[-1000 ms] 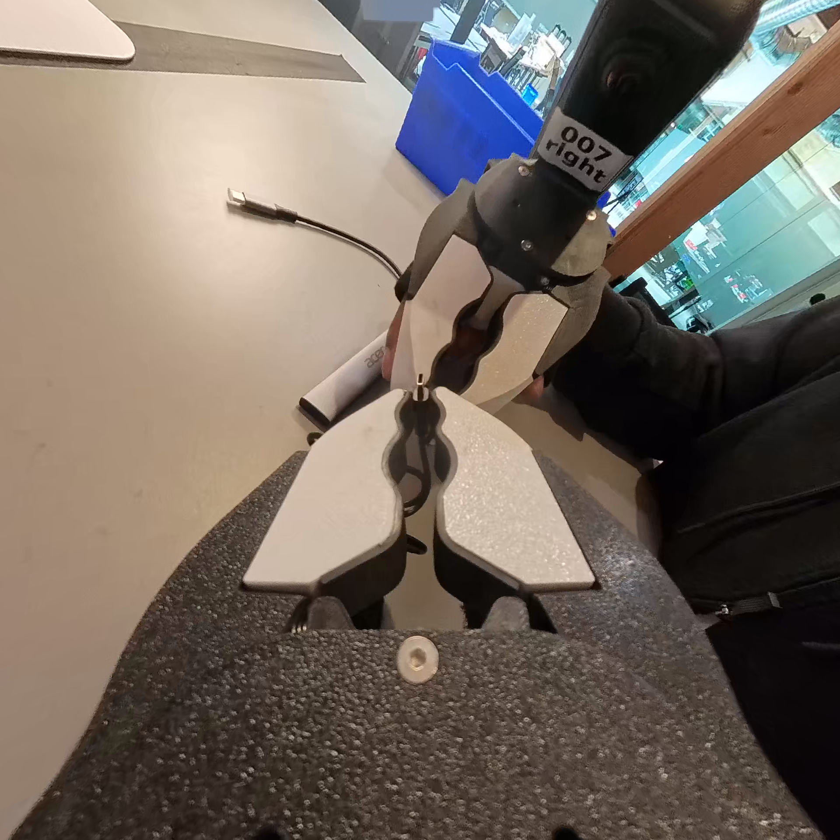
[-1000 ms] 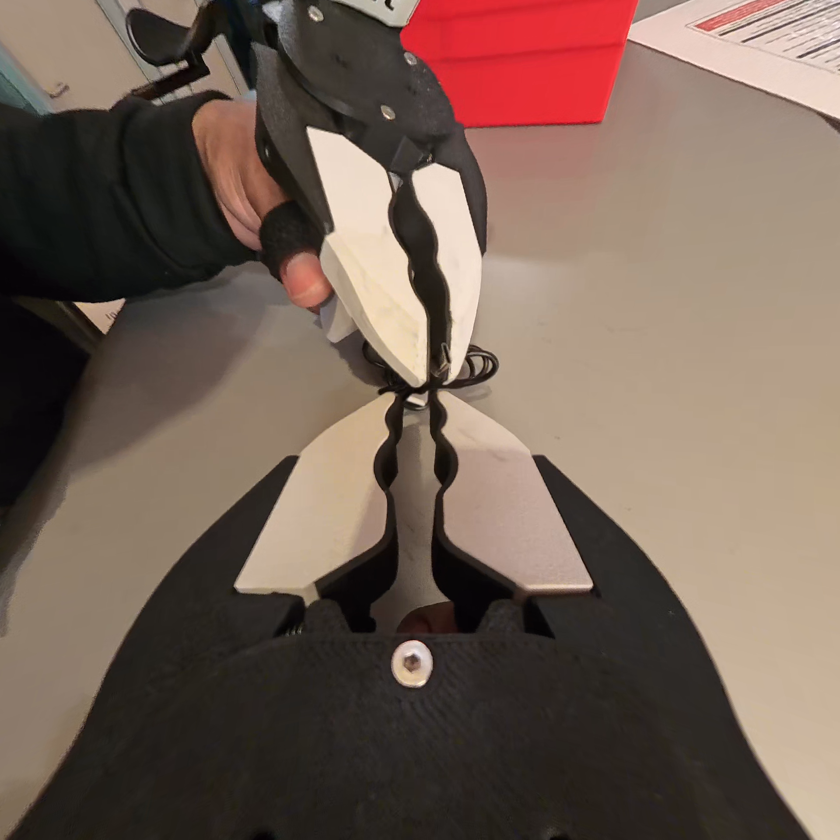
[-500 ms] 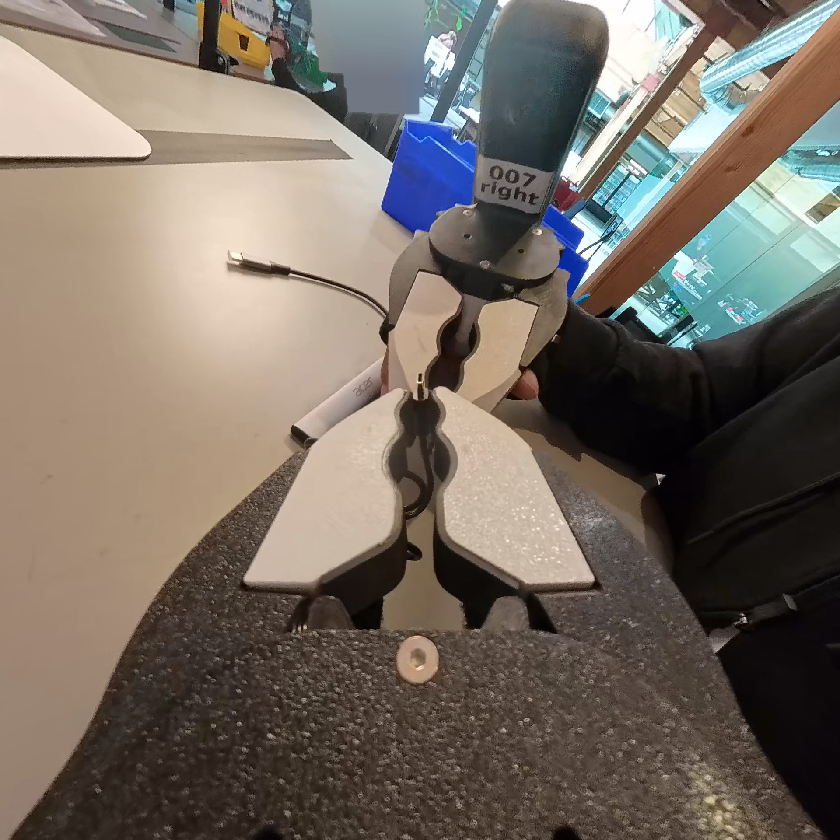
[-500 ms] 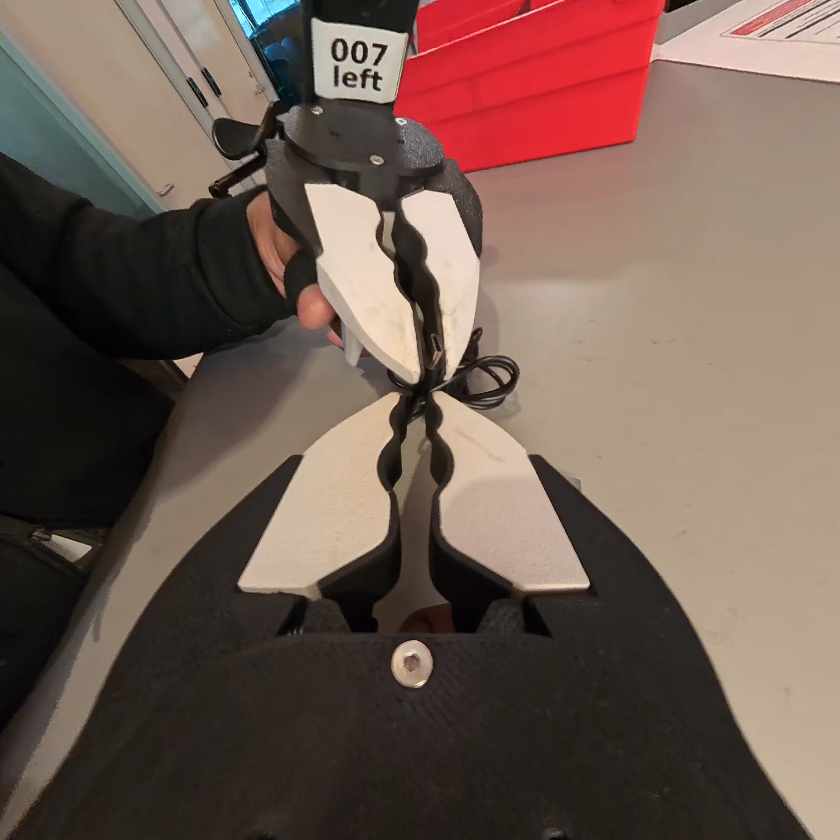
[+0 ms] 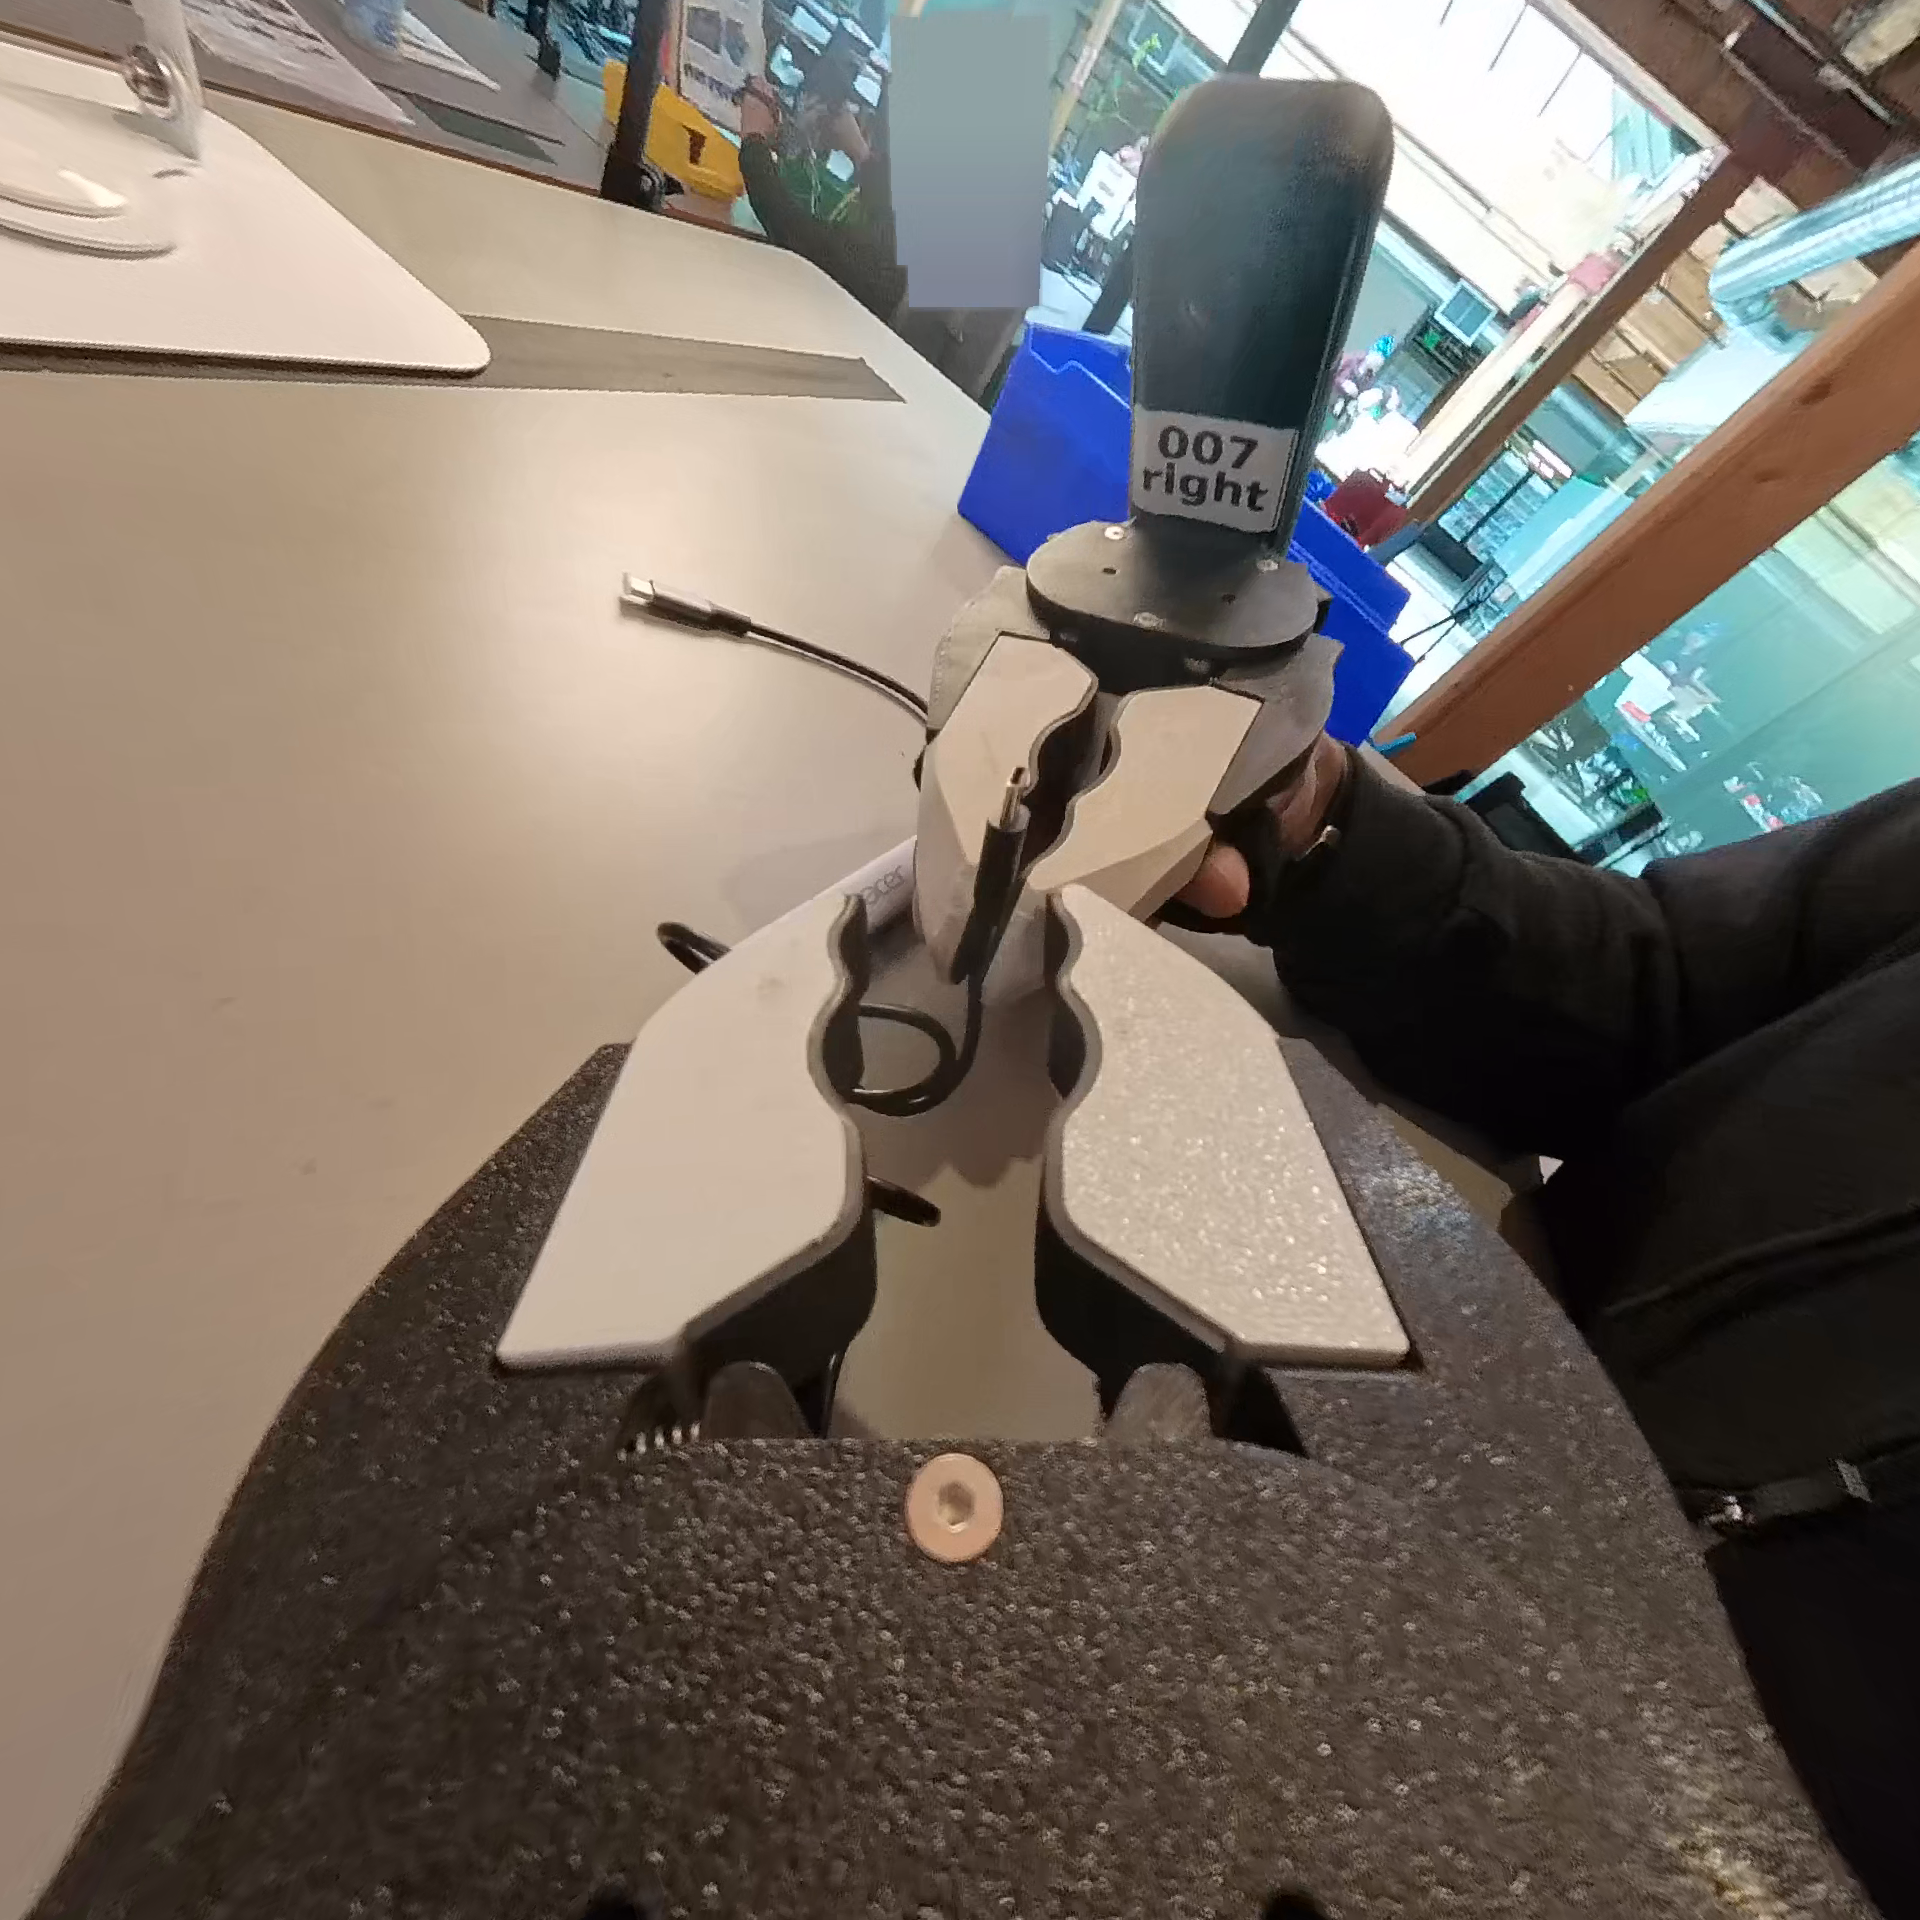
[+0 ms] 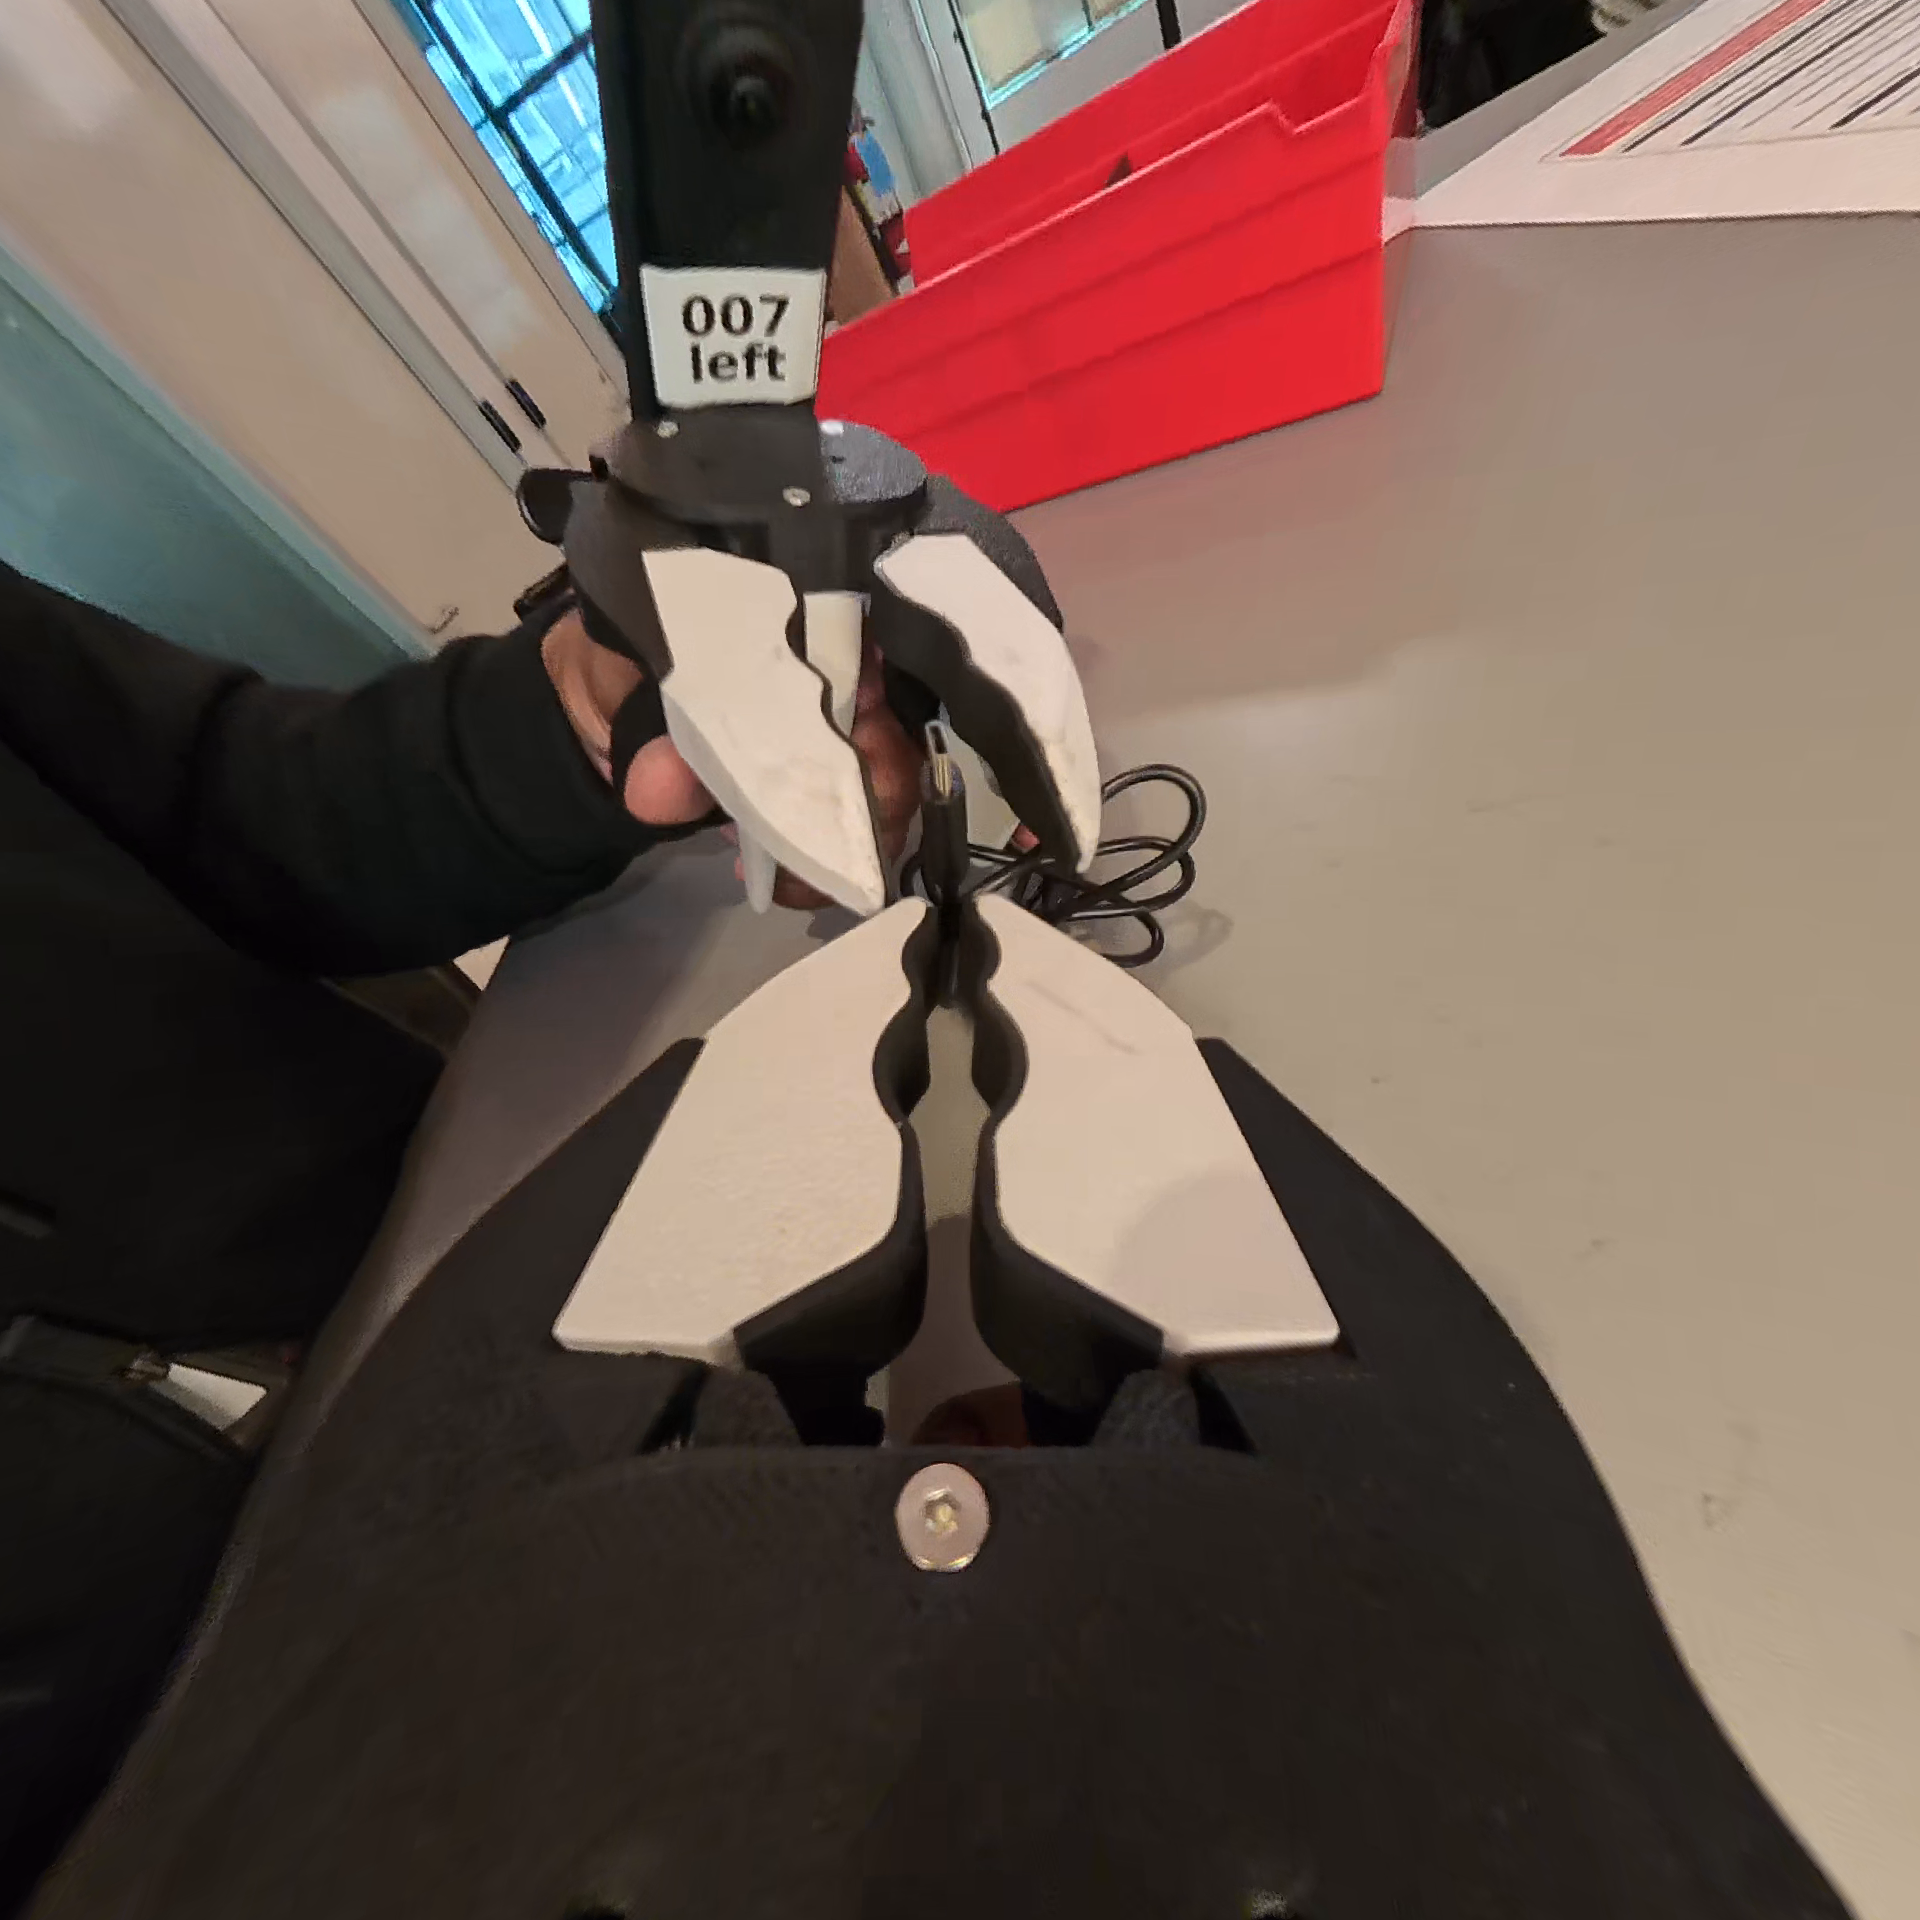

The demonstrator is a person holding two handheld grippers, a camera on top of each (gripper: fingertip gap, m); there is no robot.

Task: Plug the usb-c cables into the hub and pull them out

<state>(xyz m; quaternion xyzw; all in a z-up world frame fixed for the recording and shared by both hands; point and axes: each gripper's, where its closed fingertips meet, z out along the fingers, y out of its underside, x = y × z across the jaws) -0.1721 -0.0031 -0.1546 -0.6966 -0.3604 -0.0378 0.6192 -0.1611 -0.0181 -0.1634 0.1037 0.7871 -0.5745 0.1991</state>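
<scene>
My left gripper [image 5: 956, 914] is open and empty, its fingers spread wide; it also shows in the right wrist view [image 6: 977, 873]. My right gripper [image 6: 953, 914] is shut on the black USB-C cable [image 6: 940, 831] just behind the plug, which sticks out forward between the left gripper's open fingers. In the left wrist view the right gripper [image 5: 1029, 883] faces me, with the plug [image 5: 1013, 810] in front of it. The white hub [image 5: 883, 883] lies on the table under the two grippers, mostly hidden. A second cable with a silver plug [image 5: 665, 603] lies farther off.
A coil of black cable [image 6: 1132, 862] lies on the grey table [image 6: 1558, 727] beyond the grippers. Red bins [image 6: 1143, 312] and a printed sheet [image 6: 1714, 135] are at the back there. A blue bin [image 5: 1060, 436] and a white pad [image 5: 260, 291] show in the left wrist view. The tips of both grippers are at nearly the same place.
My left gripper has opened and let go of the plug. My right gripper has closed on the cable behind the plug. Both grippers have tilted more upright.
</scene>
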